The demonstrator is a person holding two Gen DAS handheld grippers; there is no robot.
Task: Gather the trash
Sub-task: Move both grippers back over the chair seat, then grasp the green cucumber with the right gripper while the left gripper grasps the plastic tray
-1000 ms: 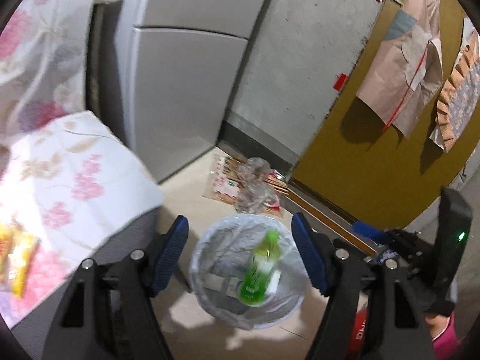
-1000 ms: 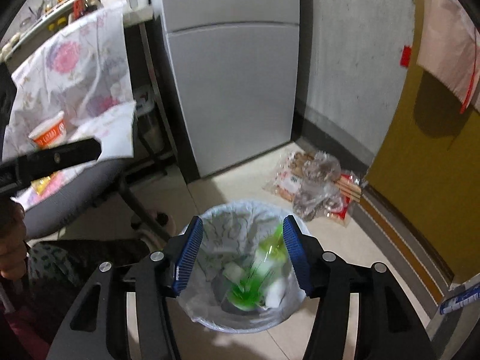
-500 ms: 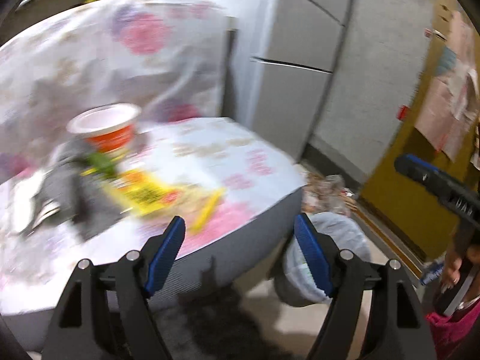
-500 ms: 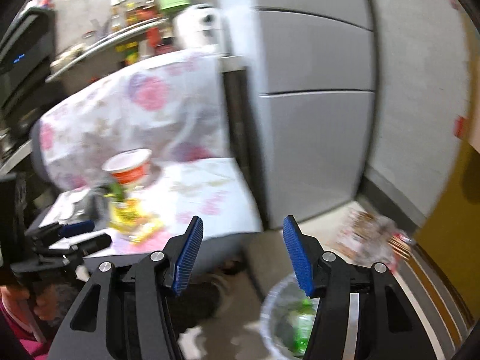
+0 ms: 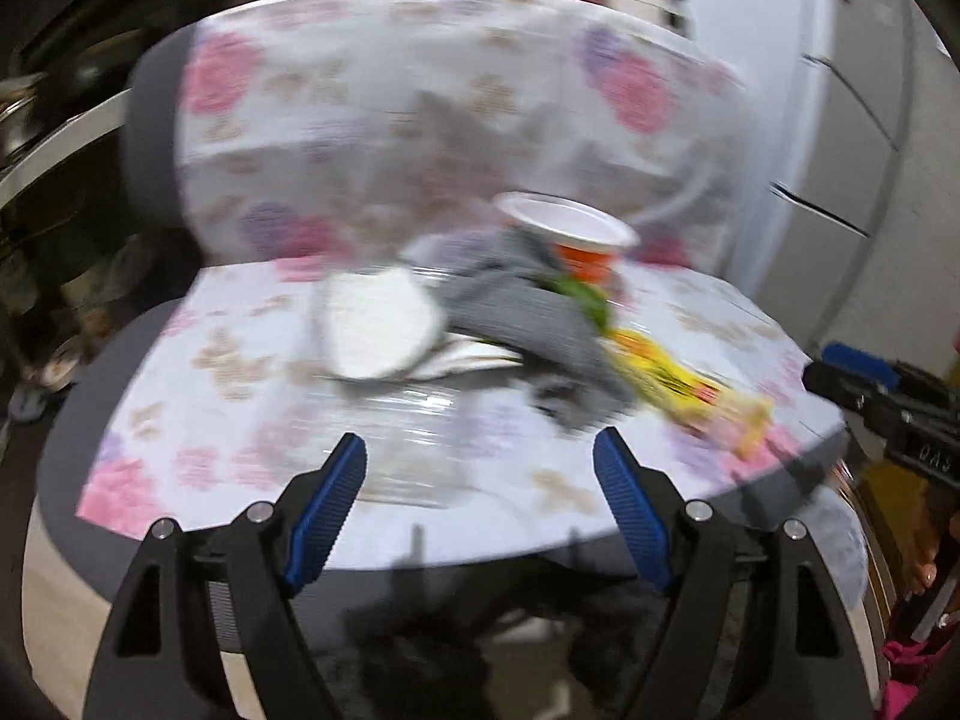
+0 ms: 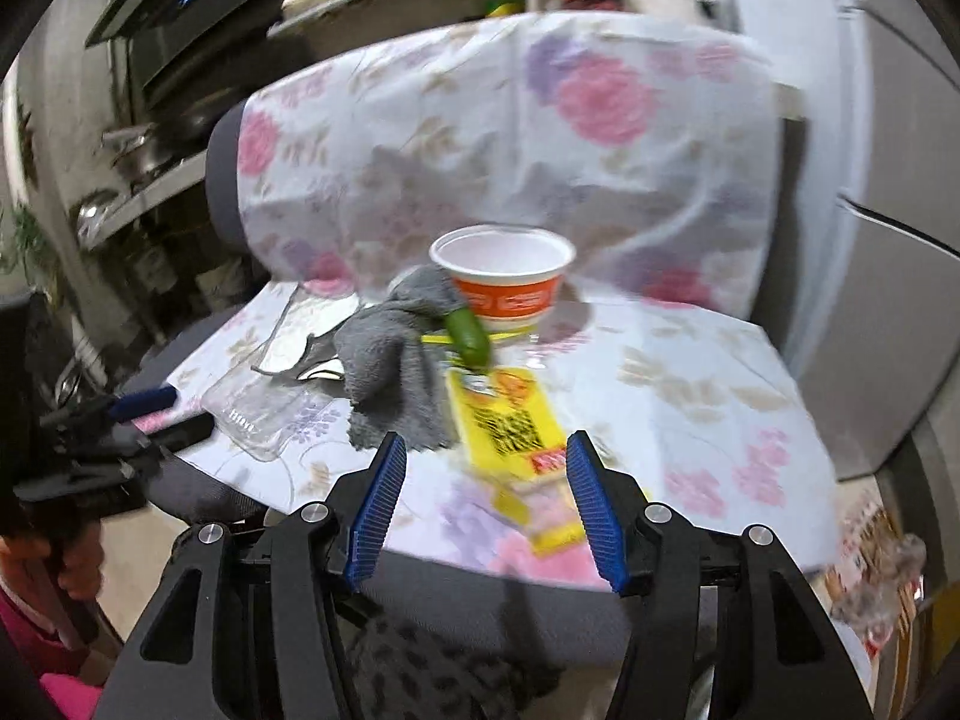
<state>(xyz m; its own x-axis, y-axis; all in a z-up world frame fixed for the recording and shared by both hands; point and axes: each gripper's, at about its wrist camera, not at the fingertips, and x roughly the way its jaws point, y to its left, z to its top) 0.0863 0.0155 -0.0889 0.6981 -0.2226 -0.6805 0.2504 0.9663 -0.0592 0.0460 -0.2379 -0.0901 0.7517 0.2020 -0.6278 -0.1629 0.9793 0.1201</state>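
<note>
Trash is lying on a chair seat (image 6: 690,372) draped in floral cloth: a yellow wrapper (image 6: 510,426) at center, a noodle cup (image 6: 504,279) at 12 o'clock, a clear plastic tray (image 6: 264,408) at 9 o'clock beside a gray rag (image 6: 390,360). Both the left gripper (image 5: 480,468) and the right gripper (image 6: 486,468) are hovering with fingers apart and empty, so these pieces are waiting for collection.

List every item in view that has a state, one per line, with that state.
left gripper: open, empty
right gripper: open, empty
noodle cup: upright, lid off
grey cloth: crumpled, beside the cup
yellow wrapper: lying flat on the chair cover
clear plastic tray: lying flat
chair: draped with floral cover
</note>
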